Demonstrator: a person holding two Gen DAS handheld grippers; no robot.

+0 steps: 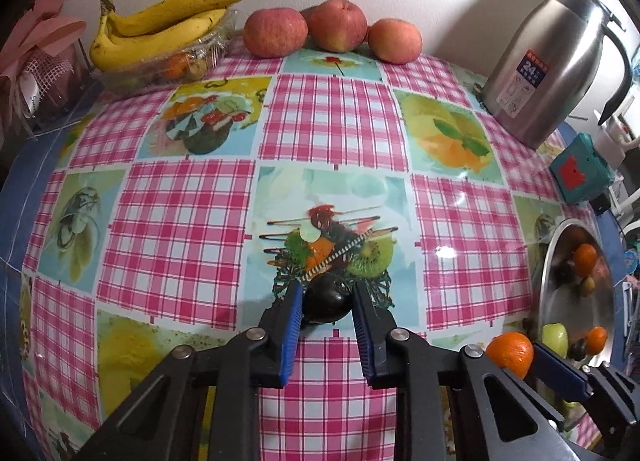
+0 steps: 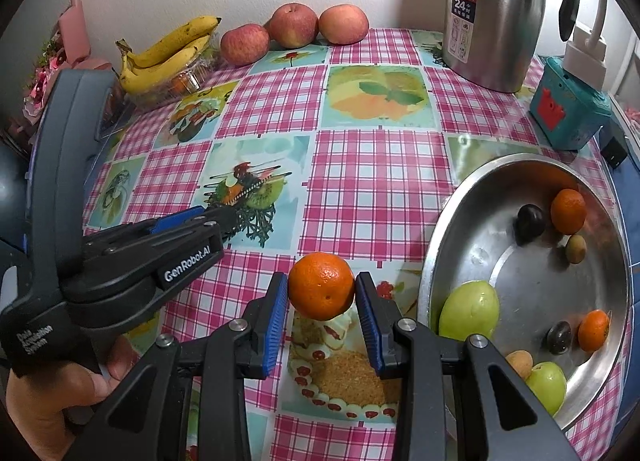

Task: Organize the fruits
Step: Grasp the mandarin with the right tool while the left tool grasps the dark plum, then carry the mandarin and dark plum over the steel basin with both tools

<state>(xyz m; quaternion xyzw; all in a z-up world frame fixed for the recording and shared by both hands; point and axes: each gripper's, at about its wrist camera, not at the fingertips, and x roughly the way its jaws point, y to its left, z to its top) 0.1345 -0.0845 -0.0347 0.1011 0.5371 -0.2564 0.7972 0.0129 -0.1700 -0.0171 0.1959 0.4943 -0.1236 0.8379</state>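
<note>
Left wrist view: both grippers are gripping fruit over the checked cloth [image 1: 192,229].

Left gripper [image 1: 327,301] is pinching a dark plum [image 1: 326,303] between its blue pads, the plum sitting on the cloth at the near middle of the table. Right gripper [image 2: 321,287] is clamping an orange [image 2: 321,285] and holding it clear of the cloth, just left of the steel bowl [image 2: 460,197]. That bowl, on the right, is holding two more oranges, dark plums, green fruits and small brownish ones. Along the far wall, bananas [image 1: 160,25] are lying on a clear tray at the left, three apples [image 1: 332,31] beside them, and a steel jug [image 1: 548,69] is standing at the far right.
</note>
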